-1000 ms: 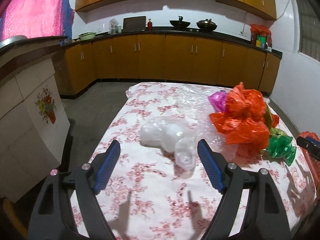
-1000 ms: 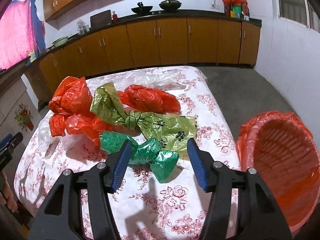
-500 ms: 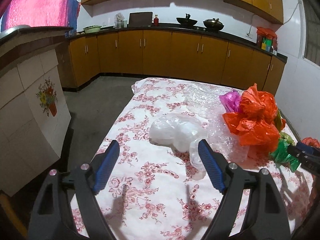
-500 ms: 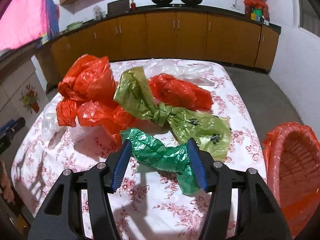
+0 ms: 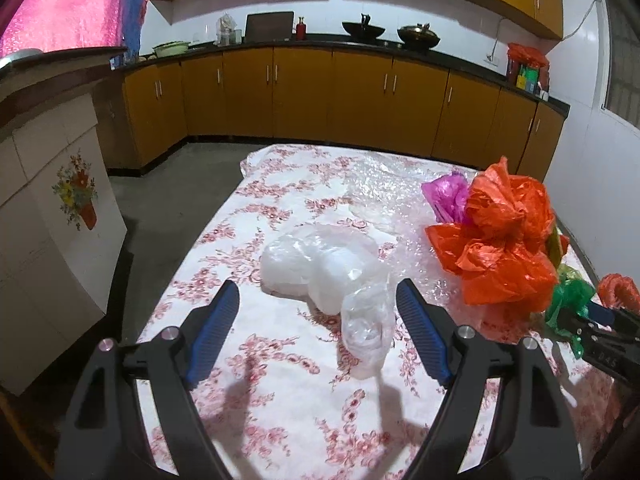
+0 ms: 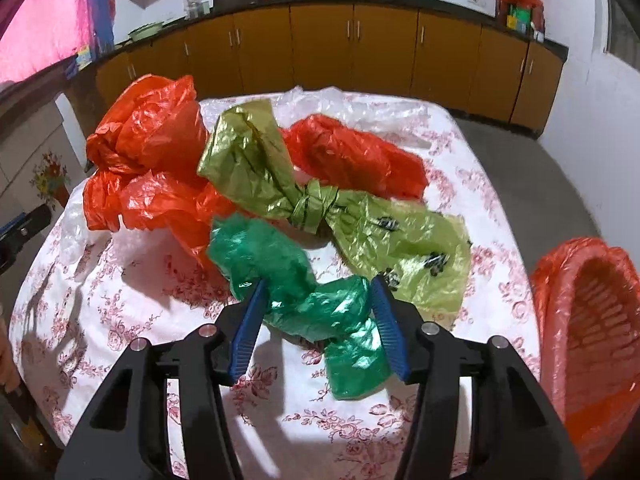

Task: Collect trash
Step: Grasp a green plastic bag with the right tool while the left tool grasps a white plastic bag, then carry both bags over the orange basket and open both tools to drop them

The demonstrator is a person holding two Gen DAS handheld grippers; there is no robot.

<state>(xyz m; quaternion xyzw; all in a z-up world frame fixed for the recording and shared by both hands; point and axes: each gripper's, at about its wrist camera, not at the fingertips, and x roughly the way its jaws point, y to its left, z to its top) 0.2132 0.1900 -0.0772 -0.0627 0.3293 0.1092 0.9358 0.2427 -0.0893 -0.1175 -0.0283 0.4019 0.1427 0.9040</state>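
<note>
Green crumpled plastic bag (image 6: 304, 300) lies on the floral-clothed table (image 6: 132, 288) between the closing jaws of the right gripper (image 6: 318, 322), not yet lifted. The left gripper (image 5: 316, 328) hangs wide above a clear plastic bag (image 5: 320, 268). Orange, olive and pink bags remain; the orange-lined basket (image 6: 588, 332) looks empty.

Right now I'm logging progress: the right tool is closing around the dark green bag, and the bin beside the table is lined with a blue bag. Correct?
Almost. The bin's liner is orange, not blue, as the right wrist view shows. The right tool is closing around the dark green bag.
</note>
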